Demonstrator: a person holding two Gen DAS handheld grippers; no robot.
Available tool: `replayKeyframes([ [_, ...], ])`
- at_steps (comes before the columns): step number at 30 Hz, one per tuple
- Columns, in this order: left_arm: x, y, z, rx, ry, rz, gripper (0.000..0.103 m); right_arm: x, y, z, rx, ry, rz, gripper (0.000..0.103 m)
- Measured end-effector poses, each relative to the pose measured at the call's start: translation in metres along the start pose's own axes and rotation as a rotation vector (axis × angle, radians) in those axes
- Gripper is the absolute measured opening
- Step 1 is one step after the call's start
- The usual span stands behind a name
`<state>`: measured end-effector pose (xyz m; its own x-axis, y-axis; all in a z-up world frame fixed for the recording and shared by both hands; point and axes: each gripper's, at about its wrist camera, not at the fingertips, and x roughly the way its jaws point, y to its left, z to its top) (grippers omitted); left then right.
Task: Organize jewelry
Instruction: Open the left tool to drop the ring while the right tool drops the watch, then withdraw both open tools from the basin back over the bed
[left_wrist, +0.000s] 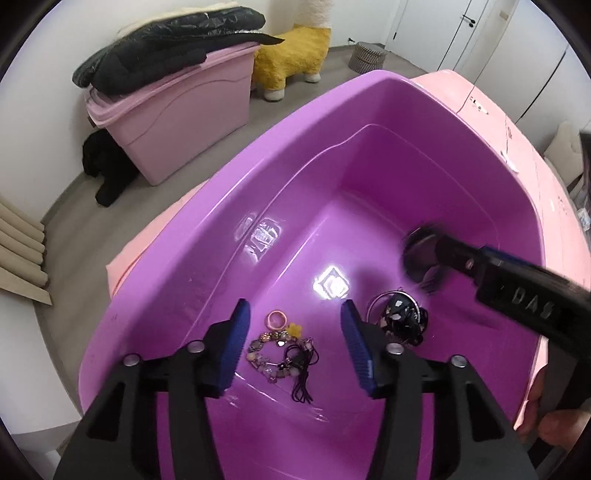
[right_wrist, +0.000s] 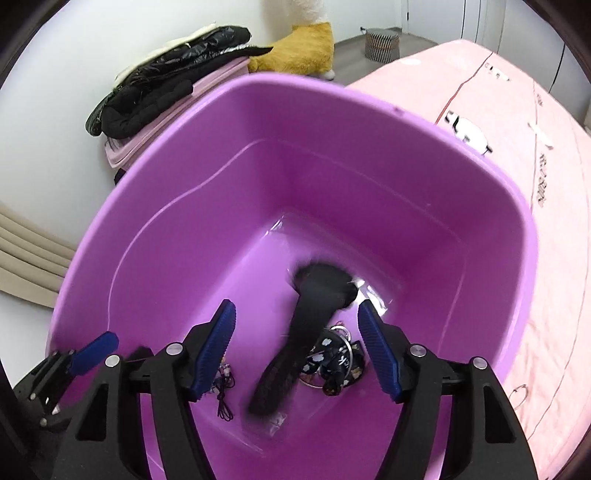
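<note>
Holding both hand-held grippers over my purple tub (left_wrist: 207, 236): left hand-held gripper (left_wrist: 293, 345) released above the bracelet (left_wrist: 271, 354), right hand-held gripper (right_wrist: 297, 345) released.

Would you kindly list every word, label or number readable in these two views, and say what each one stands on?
"DAS": raised letters on the black body of the right claw, seen in the left wrist view; any further letters run out of sight.
Dark red lettering on the pink cover, right wrist view: too small and distorted to read.
Purple tub: no text visible.
</note>
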<state>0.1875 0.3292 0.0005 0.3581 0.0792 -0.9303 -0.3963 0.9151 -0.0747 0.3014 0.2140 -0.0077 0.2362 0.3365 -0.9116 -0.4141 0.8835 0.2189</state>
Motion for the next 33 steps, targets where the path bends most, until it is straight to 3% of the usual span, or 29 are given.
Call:
replayKeyframes([
  [4,-0.008,-0.003,-0.004,0.004,-0.026,0.004,0.074,-0.012,-0.001,-0.001,0.001,-0.022,0.009,0.069],
  [7,-0.014,-0.004,-0.007,0.016,-0.050,0.010,0.076,-0.018,-0.004,-0.003,0.009,-0.033,0.022,0.069],
  [33,-0.070,-0.001,-0.037,0.013,-0.128,0.001,0.078,-0.089,-0.007,-0.055,0.000,-0.150,0.064,0.069],
])
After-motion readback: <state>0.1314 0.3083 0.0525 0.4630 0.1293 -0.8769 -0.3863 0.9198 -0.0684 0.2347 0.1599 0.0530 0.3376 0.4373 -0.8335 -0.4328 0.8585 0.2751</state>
